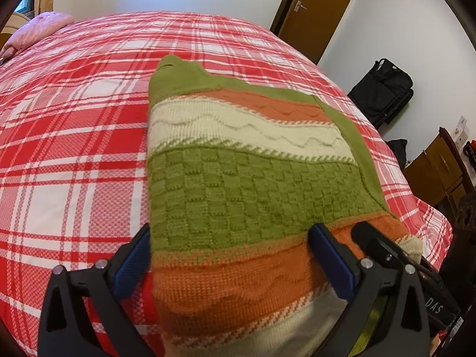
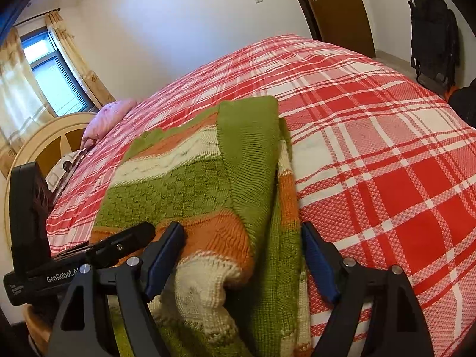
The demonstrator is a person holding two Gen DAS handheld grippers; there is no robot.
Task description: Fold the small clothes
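A knitted sweater (image 1: 247,178) in green, orange and cream stripes lies folded on the red plaid bedspread (image 1: 74,154). My left gripper (image 1: 235,255) stands open over its near orange end; one blue pad sits at the sweater's left edge and the other rests on top of the knit. In the right wrist view, my right gripper (image 2: 242,258) is open astride the sweater's (image 2: 190,184) right part. A green sleeve (image 2: 253,160) is folded lengthwise there, and a cream cuff bulges between the fingers. The pads do not visibly squeeze the cloth.
A pink pillow (image 1: 44,26) and a cream headboard (image 2: 44,136) are at the bed's head, by a curtained window (image 2: 50,74). A brown door (image 1: 315,9), a black bag (image 1: 383,89) and a wooden cabinet (image 1: 440,172) stand beyond the bed's edge.
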